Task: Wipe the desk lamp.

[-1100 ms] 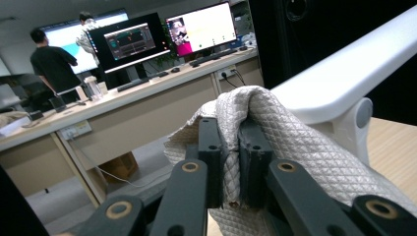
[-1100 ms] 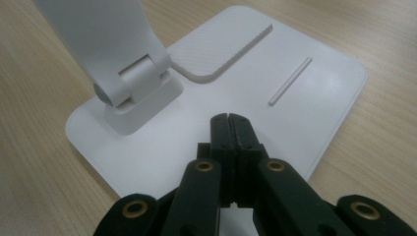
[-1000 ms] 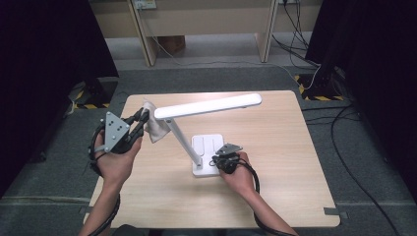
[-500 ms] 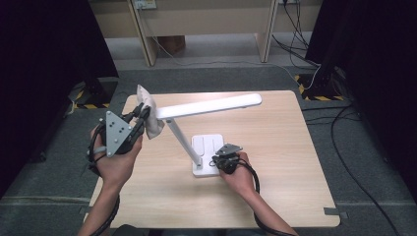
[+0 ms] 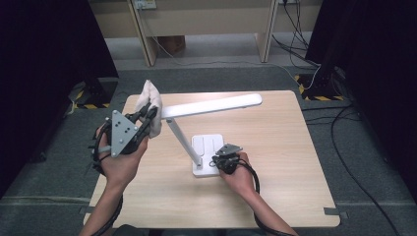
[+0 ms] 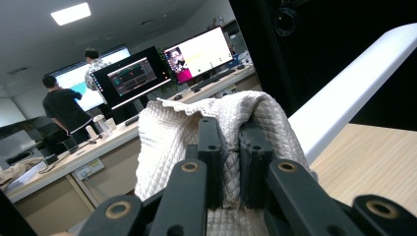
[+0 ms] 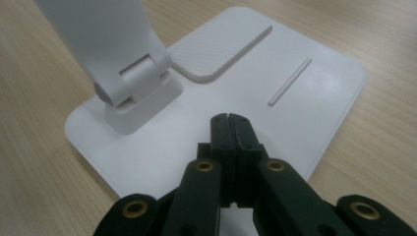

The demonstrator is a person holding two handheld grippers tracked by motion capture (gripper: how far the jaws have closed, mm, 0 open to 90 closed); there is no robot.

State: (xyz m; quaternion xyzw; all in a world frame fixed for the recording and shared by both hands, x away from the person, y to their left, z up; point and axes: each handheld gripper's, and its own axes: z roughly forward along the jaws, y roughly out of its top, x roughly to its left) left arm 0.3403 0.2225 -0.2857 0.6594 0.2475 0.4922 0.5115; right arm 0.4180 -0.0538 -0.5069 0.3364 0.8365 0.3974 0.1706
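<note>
A white desk lamp stands mid-table, its flat base [image 5: 209, 147] under a slanted arm and a long light bar [image 5: 216, 104] reaching right. My left gripper [image 5: 150, 115] is shut on a cream quilted cloth [image 5: 151, 105], held up at the bar's left end. In the left gripper view the cloth [image 6: 167, 132] is pinched between the jaws and bulges over them, with the light bar [image 6: 354, 88] just to its right. My right gripper [image 5: 220, 160] is shut with nothing in it. Its closed tips [image 7: 229, 123] rest on the lamp base [image 7: 305, 98], beside the arm's hinge [image 7: 133, 83].
The wooden table [image 5: 275, 187] has bare room to the right and front of the lamp. Desk legs and cables stand beyond the far edge. In the left gripper view, monitors [image 6: 196, 54] and two people [image 6: 64, 105] are far off in the room.
My left gripper has risen with the cloth and brought it up against the left end of the light bar. The right gripper has stayed on the lamp base.
</note>
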